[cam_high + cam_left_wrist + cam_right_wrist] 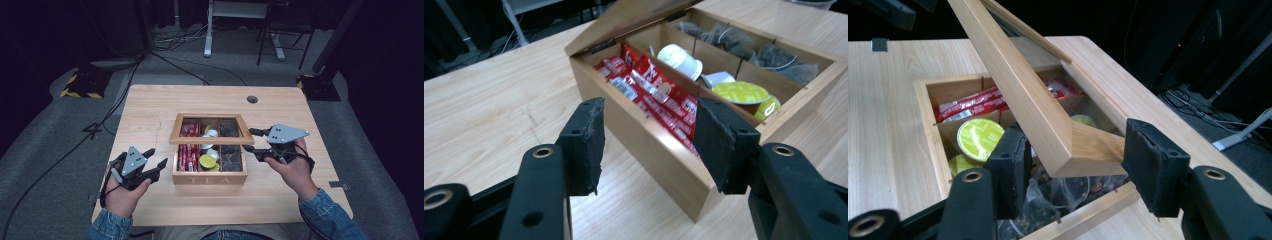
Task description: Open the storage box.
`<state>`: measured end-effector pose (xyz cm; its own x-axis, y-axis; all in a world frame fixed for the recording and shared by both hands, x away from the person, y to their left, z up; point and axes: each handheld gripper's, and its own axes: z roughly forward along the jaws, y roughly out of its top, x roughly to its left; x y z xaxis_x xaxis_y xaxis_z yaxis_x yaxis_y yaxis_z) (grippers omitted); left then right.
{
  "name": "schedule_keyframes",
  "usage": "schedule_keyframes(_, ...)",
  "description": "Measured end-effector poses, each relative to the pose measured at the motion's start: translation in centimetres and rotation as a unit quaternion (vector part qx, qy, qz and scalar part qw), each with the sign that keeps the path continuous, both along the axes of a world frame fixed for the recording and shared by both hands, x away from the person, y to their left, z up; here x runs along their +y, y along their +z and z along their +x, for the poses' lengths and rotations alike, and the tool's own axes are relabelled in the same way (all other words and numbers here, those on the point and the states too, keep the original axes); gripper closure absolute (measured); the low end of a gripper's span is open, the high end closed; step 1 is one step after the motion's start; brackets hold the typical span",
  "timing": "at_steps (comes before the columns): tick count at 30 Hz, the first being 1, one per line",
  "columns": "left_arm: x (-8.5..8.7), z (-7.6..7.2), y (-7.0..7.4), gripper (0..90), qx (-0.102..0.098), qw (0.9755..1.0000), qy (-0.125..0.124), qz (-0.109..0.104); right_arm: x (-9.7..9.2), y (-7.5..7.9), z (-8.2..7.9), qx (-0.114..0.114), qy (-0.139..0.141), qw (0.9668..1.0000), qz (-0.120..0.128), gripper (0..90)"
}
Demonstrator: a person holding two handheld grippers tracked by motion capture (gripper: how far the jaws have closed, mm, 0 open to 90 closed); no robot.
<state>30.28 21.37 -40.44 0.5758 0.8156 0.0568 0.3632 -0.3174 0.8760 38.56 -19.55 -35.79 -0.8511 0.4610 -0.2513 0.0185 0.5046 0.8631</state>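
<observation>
Right gripper (1073, 165) has its jaws open around the raised lid (1048, 125) corner of the tea box (210, 177) (pads not touching), left gripper (646, 145) hovers open beside it.

Wooden tea box (209, 178) is set near the middle of the table (150, 107), slightly toward the front edge, with "TEA" lettered on the front wall. Its glass-paned framed lid (210, 130) is raised, tilted partway open and hinged at the back. Three columns of compartments are exposed: red sachets (188, 156) at left, white and yellow-green capsules (208, 161) in the centre, dark tea bags (231, 156) at right.
</observation>
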Motion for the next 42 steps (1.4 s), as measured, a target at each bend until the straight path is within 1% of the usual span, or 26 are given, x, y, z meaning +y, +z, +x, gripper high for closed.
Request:
schedule_keyframes(1, 0.0, 0.0, 0.0, 46.0, 0.000, 1.0000, 0.000, 0.000, 0.0, 0.0, 0.0, 0.000, 0.000, 1.0000, 0.000, 46.3)
schedule_keyframes(3, 0.2, -0.2, -0.3, 45.0, 0.007, 0.9999, 0.006, 0.005, 0.0, 0.3, 0.5, 0.003, 0.005, 0.9999, 0.011, 47.0)
schedule_keyframes(6, 0.4, -0.3, -0.5, 44.5, 0.013, 0.9998, 0.009, 0.009, 0.1, 0.5, 0.9, 0.006, 0.009, 0.9998, 0.018, 48.0)
schedule_keyframes(11, 0.9, -0.3, -1.0, 43.8, 0.024, 0.9996, 0.015, 0.009, 0.5, 1.1, 1.4, 0.004, 0.009, 0.9999, 0.007, 50.8)
schedule_keyframes(13, 1.0, -0.3, -1.1, 43.8, 0.026, 0.9995, 0.016, 0.011, 0.7, 1.3, 1.6, 0.003, 0.010, 0.9999, 0.005, 51.4)
schedule_keyframes(16, 1.3, -0.2, -1.4, 43.3, 0.031, 0.9993, 0.021, 0.010, 1.0, 1.9, 2.2, 0.001, 0.014, 0.9999, 0.005, 53.9)
schedule_keyframes(19, 1.7, 0.2, -1.8, 43.1, 0.039, 0.9988, 0.028, 0.008, 1.0, 2.4, 2.8, 0.001, 0.013, 0.9998, 0.013, 54.6)
schedule_keyframes(22, 1.9, 0.4, -2.0, 43.0, 0.040, 0.9986, 0.031, 0.011, 1.0, 2.7, 3.2, 0.000, 0.013, 0.9998, 0.018, 54.9)
schedule_keyframes(25, 2.2, 1.1, -2.6, 42.7, 0.046, 0.9982, 0.035, 0.013, 1.0, 3.4, 4.0, 0.002, 0.014, 0.9996, 0.023, 55.5)
schedule_keyframes(27, 2.3, 1.3, -2.7, 42.1, 0.049, 0.9981, 0.035, 0.015, 1.1, 3.8, 4.5, 0.002, 0.011, 0.9996, 0.026, 55.6)
schedule_keyframes(29, 2.4, 1.7, -3.0, 41.5, 0.058, 0.9975, 0.039, 0.015, 1.1, 4.0, 4.7, 0.003, 0.011, 0.9996, 0.025, 55.6)
schedule_keyframes(30, 2.4, 2.0, -3.1, 40.1, 0.061, 0.9973, 0.038, 0.015, 1.2, 4.4, 5.0, -0.001, 0.007, 0.9997, 0.022, 56.0)
schedule_keyframes(31, 2.4, 2.1, -3.1, 40.0, 0.062, 0.9973, 0.035, 0.019, 1.3, 4.6, 5.2, -0.003, 0.006, 0.9997, 0.022, 56.0)
schedule_keyframes(34, 2.3, 2.5, -3.3, 39.5, 0.066, 0.9971, 0.033, 0.020, 1.4, 4.9, 5.5, -0.004, 0.004, 0.9997, 0.023, 56.0)
schedule_keyframes(38, 2.5, 3.1, -3.6, 39.0, 0.072, 0.9967, 0.034, 0.018, 1.5, 5.5, 6.7, 0.001, -0.002, 0.9995, 0.033, 55.6)
schedule_keyframes(39, 2.5, 3.1, -3.6, 39.0, 0.072, 0.9967, 0.034, 0.018, 1.5, 5.5, 6.7, 0.001, -0.002, 0.9995, 0.033, 55.6)
schedule_keyframes(40, 2.6, 3.3, -3.7, 39.0, 0.076, 0.9963, 0.035, 0.021, 1.5, 5.8, 7.2, 0.005, -0.005, 0.9992, 0.040, 55.3)
schedule_keyframes(42, 2.6, 3.5, -4.0, 38.9, 0.080, 0.9959, 0.036, 0.020, 1.5, 6.0, 7.8, 0.007, -0.008, 0.9988, 0.048, 55.2)
